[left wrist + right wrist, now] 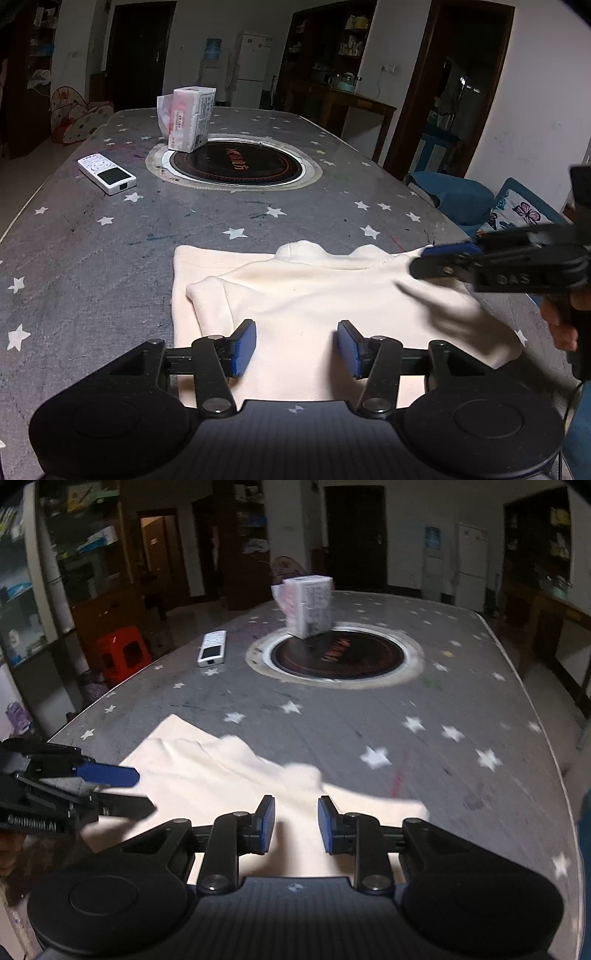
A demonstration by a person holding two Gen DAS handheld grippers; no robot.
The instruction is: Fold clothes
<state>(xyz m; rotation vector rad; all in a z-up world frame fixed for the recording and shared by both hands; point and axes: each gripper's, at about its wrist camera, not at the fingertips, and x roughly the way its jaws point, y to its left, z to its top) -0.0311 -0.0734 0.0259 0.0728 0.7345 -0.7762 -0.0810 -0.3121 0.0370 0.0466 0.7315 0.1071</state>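
A cream garment (314,306) lies partly folded on the near part of the star-patterned table (92,258), with a sleeve laid across its left side. My left gripper (295,347) hovers over its near edge, open, with only flat cloth showing in the wide gap. In the right wrist view the same garment (207,771) spreads under my right gripper (296,823), whose blue pads stand a narrow gap apart with nothing pinched. The right gripper (439,260) reaches in over the garment's right edge. The left gripper (122,790) shows at the left of the right wrist view.
A white remote (106,174), a white paper package (190,118) and a round black hob (236,166) sit farther back on the table. A blue chair (454,199) stands by the right table edge, a red stool (122,653) by the left. A person's hand (561,325) holds the right gripper.
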